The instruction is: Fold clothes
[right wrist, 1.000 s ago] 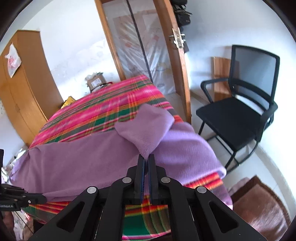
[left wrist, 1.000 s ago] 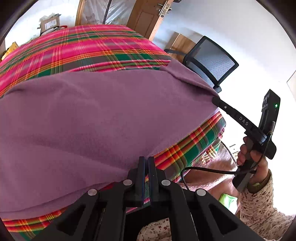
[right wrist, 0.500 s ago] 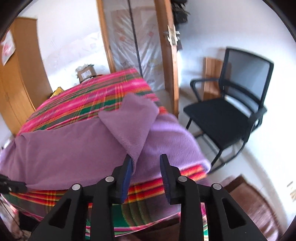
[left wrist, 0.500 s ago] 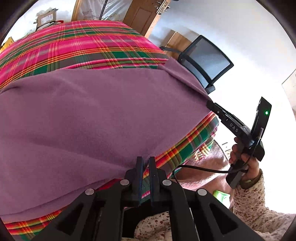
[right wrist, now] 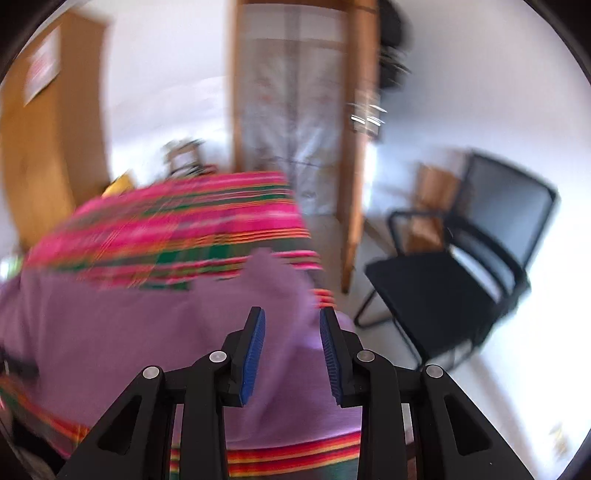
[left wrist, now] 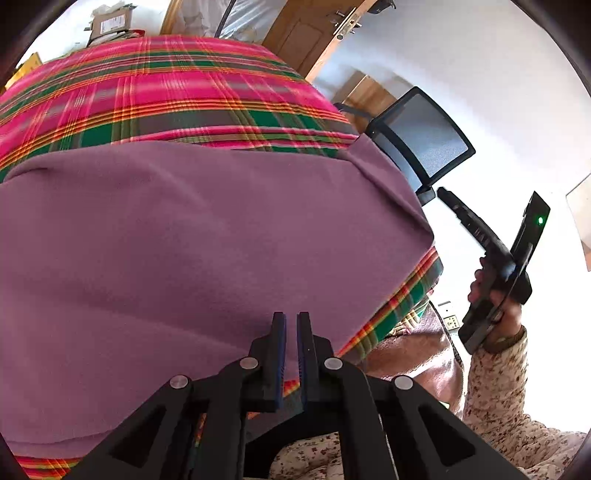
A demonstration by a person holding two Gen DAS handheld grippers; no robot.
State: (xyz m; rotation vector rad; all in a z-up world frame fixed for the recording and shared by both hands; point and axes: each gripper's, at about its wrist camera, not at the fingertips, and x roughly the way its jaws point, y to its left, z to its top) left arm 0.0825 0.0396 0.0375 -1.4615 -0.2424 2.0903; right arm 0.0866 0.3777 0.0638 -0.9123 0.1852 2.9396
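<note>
A purple cloth (left wrist: 203,240) lies spread flat over the near half of a bed covered in pink and green plaid (left wrist: 166,85). My left gripper (left wrist: 288,317) hovers over the cloth just inside its near edge. It is shut to a thin slit with no fabric visibly pinched. My right gripper (left wrist: 443,192) is held by a hand (left wrist: 495,295) off the bed's right side, clear of the cloth. In the blurred right wrist view the right gripper (right wrist: 291,314) stands open above the purple cloth (right wrist: 129,332), nothing between its blue pads (right wrist: 255,350).
A black mesh office chair (right wrist: 443,288) stands right of the bed, also in the left wrist view as the chair (left wrist: 421,144). Behind are a wooden door (left wrist: 303,33) and a wardrobe (right wrist: 44,166). A cardboard box (left wrist: 110,24) sits beyond the bed's far end.
My right gripper opened and let go of the lifted purple corner, which now lies flat, then drew back off the bed's right side. My left gripper stayed shut and shifted slightly over the cloth.
</note>
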